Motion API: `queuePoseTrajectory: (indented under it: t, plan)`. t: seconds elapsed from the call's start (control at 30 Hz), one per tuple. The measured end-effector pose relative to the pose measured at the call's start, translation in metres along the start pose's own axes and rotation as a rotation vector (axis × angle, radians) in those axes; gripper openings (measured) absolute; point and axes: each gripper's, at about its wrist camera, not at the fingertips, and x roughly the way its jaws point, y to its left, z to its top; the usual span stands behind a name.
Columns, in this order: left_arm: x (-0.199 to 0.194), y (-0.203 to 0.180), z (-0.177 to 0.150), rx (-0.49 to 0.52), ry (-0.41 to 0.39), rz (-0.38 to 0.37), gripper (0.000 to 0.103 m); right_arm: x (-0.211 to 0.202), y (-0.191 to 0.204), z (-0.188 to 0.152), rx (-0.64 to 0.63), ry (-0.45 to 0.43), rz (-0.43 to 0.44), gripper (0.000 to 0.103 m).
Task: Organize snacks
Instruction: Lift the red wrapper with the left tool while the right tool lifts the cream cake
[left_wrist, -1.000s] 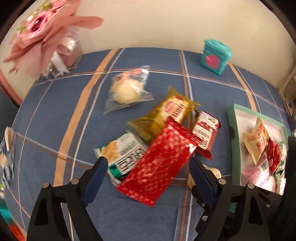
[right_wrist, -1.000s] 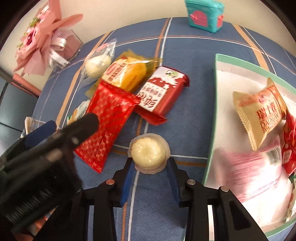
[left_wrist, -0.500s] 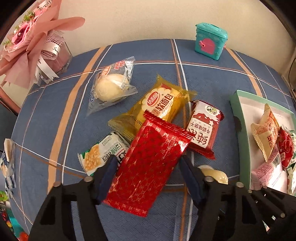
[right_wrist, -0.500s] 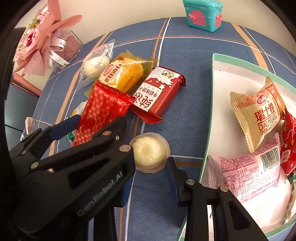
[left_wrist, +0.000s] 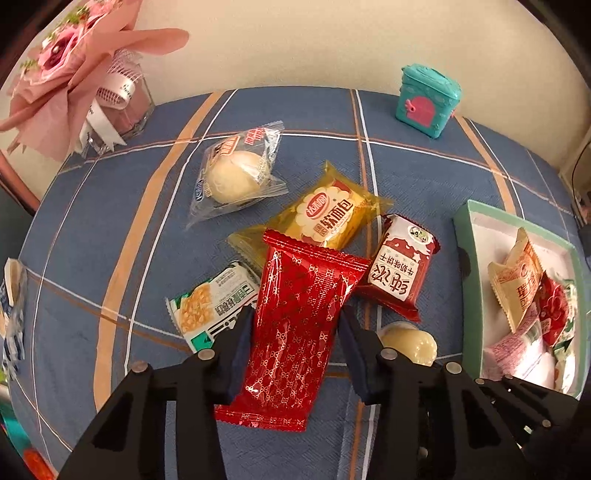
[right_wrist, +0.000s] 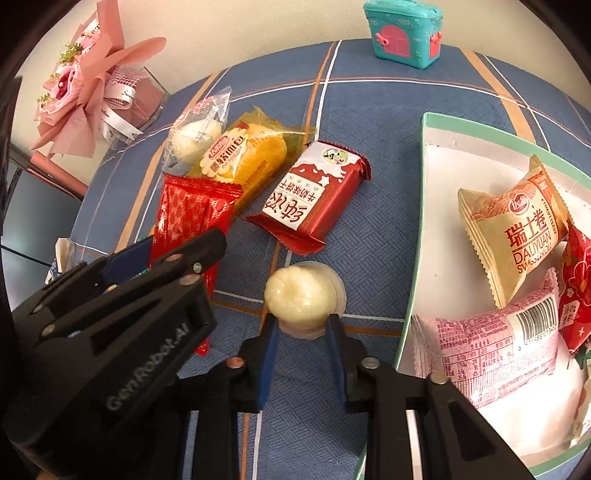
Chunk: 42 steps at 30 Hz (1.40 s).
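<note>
The left gripper (left_wrist: 295, 343) is closing its jaws on the shiny red packet (left_wrist: 295, 325), and both blue pads already touch the packet's sides. The right gripper (right_wrist: 301, 332) is closing too, with the little pudding cup (right_wrist: 301, 295) squeezed between its pads. The cup is tipped on its side.

Everything sits on a blue cloth (left_wrist: 110, 221) with orange and white lines. The red packet is the landmark here. Its far end lies on top of the yellow bread packet (left_wrist: 325, 218). Just to its left is a green and white snack packet (left_wrist: 210, 306), partly under it. Just to its right is the dark red milk biscuit packet (left_wrist: 400, 266). The pudding cup (left_wrist: 406, 341) is near its right side, close to the left gripper's finger. Farther off behind it, past the yellow packet, lies a round white bun in a clear bag (left_wrist: 236, 173).

Well to the right of the red packet is a green box (right_wrist: 421, 221) with a white inside. It holds a tan roll packet (right_wrist: 517, 229), a pink packet (right_wrist: 487, 350) and a red one (right_wrist: 576, 288). Far behind sit a teal toy house (left_wrist: 428, 99) and pink flowers (left_wrist: 74, 62).
</note>
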Motion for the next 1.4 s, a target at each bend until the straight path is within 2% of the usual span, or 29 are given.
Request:
queuePoseTrajectory:
  t: [0.13,0.33,0.37,0.4,0.47,0.87,0.97,1.2,1.4]
  plan:
    - [-0.005,0.004,0.0,-0.022,0.016,0.01,0.047,-0.001,0.0,0.001,-0.007,0.004,-0.001,0.026]
    - [-0.008,0.014,-0.003,-0.06,0.046,0.012,0.047,-0.001,0.01,0.005,-0.036,0.005,-0.058,0.03]
    - [-0.009,0.016,-0.004,-0.071,0.048,0.009,0.047,0.0,0.011,0.006,-0.043,-0.001,-0.071,0.037]
    - [-0.009,0.018,-0.005,-0.083,0.05,0.004,0.047,0.0,0.012,0.007,-0.046,-0.007,-0.078,0.049]
    - [-0.01,0.022,-0.005,-0.101,0.051,-0.003,0.047,0.002,0.013,0.008,-0.049,-0.019,-0.071,0.056]
    - [-0.007,0.042,-0.008,-0.173,0.064,-0.026,0.047,0.024,0.039,0.009,-0.154,-0.044,-0.212,0.057]
    - [-0.006,0.043,-0.01,-0.178,0.068,-0.029,0.047,0.024,0.041,0.008,-0.159,-0.046,-0.228,0.053]
    - [-0.009,0.04,-0.008,-0.17,0.058,-0.033,0.047,0.024,0.039,0.008,-0.13,-0.056,-0.208,0.045]
    - [-0.015,0.039,-0.006,-0.161,0.045,-0.026,0.047,0.024,0.036,0.009,-0.116,-0.049,-0.188,0.045]
